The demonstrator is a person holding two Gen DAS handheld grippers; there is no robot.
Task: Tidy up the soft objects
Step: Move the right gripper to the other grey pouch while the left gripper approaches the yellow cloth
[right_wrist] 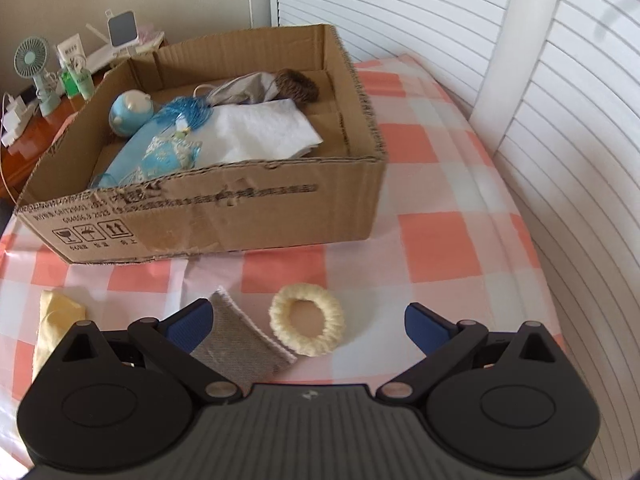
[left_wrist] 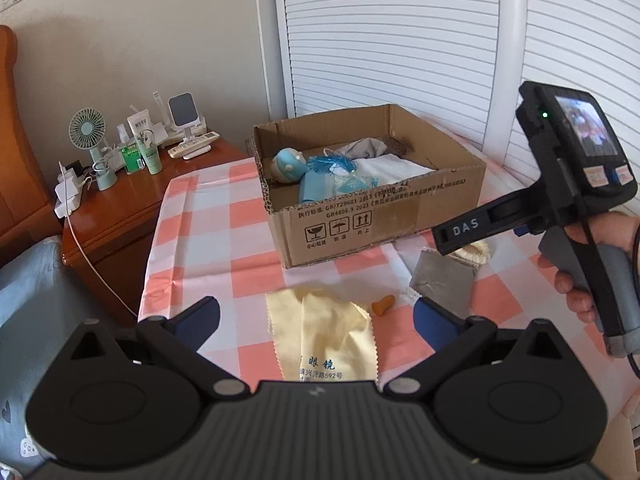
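Near the checked tablecloth's (right_wrist: 440, 240) front edge, both the left gripper (left_wrist: 316, 320) and right gripper (right_wrist: 308, 320) gape empty over a crinkled yellow cloth (left_wrist: 324, 332), a woven grey pad (right_wrist: 240, 344) and a fuzzy cream ring (right_wrist: 307, 325).

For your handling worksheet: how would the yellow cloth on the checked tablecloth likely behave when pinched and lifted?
The yellow cloth lies creased and folded, so it would probably droop limply. It looks thin, so likely very light. Its zigzag-cut edges suggest lens cloth, perhaps slippery.
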